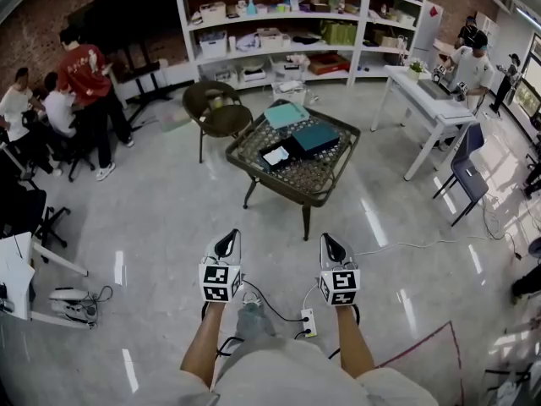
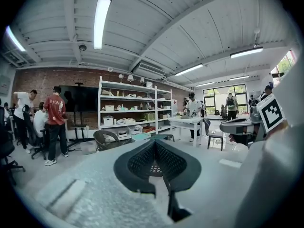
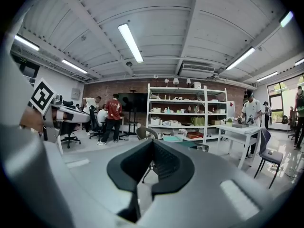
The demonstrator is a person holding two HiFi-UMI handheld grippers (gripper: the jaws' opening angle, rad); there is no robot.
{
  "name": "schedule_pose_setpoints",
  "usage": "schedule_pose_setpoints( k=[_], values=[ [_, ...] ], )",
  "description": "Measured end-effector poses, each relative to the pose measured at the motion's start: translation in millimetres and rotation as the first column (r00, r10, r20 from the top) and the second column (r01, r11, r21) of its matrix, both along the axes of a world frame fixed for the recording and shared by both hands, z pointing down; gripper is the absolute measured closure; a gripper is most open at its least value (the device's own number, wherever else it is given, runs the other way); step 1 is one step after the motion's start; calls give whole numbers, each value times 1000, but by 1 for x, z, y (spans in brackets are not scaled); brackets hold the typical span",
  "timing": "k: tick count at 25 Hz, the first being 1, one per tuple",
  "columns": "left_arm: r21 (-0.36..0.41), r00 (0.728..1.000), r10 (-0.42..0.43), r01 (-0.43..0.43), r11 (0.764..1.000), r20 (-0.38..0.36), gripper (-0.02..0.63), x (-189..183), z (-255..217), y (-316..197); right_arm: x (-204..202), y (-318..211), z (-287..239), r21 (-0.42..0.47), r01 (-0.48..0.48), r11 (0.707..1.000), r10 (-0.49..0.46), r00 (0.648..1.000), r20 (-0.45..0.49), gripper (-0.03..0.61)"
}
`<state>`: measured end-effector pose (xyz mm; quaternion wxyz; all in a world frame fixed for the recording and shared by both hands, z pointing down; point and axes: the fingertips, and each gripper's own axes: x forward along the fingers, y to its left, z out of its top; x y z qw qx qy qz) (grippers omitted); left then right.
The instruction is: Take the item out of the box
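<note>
The left gripper (image 1: pixel 226 245) and right gripper (image 1: pixel 333 249) hang low over the glossy pale floor (image 1: pixel 161 218), well apart from the table (image 1: pixel 336 169). Both have white bodies and black pointed jaws with a mesh-textured inner face. On each the 2 jaws are pressed together at the tips, with nothing between them. Each carries a cube with black-and-white square marker patterns. No lettering on them can be read.

The box (image 1: pixel 272 166) is dark, shallow and rectangular, and lies open on the table's woven lattice top. A flat white item (image 1: pixel 276 155) rests inside it. A dark teal lid (image 1: pixel 317 136) lies just beside it, and a lighter teal flat panel (image 1: pixel 286 113) sits at the far edge. A round wicker chair (image 1: pixel 215 108) stands to the table's left, and white shelves (image 1: pixel 279 53) line the brick wall. The print on a bystander's red shirt (image 1: pixel 83 73) is too small to read.
</note>
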<state>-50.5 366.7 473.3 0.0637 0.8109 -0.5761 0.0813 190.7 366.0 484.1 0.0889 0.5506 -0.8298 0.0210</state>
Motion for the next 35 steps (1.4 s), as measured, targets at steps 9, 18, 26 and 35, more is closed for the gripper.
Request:
schedule_pose_setpoints(
  k=[9, 18, 26, 35],
  values=[
    [-4, 1000, 23, -23, 1000, -12, 607, -17, 7, -71, -18, -67, 3, -8, -16, 1000, 16, 1000, -23, 578],
    [-8, 997, 64, -64, 998, -32, 607, -49, 6, -186, -56, -169, 2, -20, -44, 999, 43, 998, -56, 579],
    [0, 993, 114, -114, 994, -42, 607, -71, 4, -283, -81, -256, -4, -10, -84, 996, 83, 994, -71, 578],
    [17, 986, 157, -157, 988, -48, 607, -96, 0, -365, -103, -324, -8, 9, -136, 991, 137, 988, -77, 579]
  ],
)
